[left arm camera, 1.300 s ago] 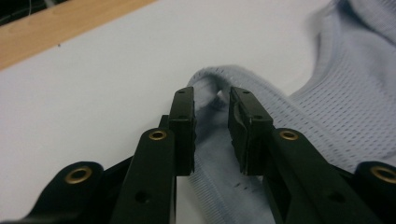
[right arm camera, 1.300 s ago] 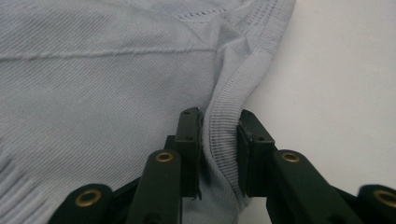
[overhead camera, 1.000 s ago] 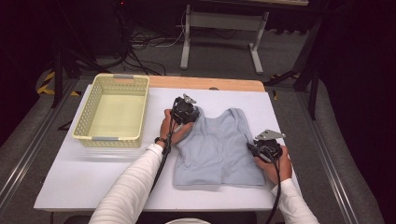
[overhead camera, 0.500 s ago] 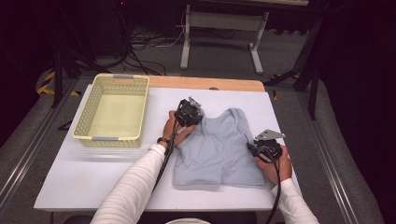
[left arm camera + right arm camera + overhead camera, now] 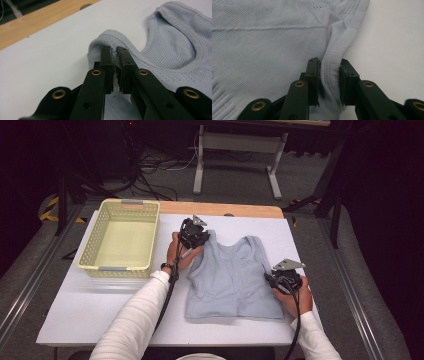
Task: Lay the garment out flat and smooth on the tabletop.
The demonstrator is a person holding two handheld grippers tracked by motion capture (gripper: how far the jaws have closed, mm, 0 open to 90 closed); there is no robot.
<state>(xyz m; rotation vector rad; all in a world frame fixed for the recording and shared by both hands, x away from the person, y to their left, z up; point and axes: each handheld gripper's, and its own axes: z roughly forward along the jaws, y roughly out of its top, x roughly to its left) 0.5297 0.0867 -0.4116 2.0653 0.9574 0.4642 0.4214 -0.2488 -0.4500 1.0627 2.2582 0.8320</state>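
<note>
Your left gripper [image 5: 113, 68] has its jaws nearly closed on the ribbed edge of the left shoulder strap of the vest [image 5: 235, 277], and a small hump of fabric rises just past the tips. Your right gripper [image 5: 329, 82] has its jaws set a little wider, with the thick ribbed band at the vest's side edge pinched between them.

The vest lies flat on the white table [image 5: 90, 305], right of centre, neckline toward the far edge and hem toward the near edge. Its long axis runs from far to near. Your 2 holds sit on opposite sides of that axis: the left one far and on the left side, the right one nearer you and close to the table's right edge.

The yellow basket [image 5: 120, 237] stands by the far left corner, so your left hand [image 5: 177, 252] is much the nearer to it. If the vest is to be lifted or folded, I judge these 2 diagonal holds would tilt it rather than carry it level.
</note>
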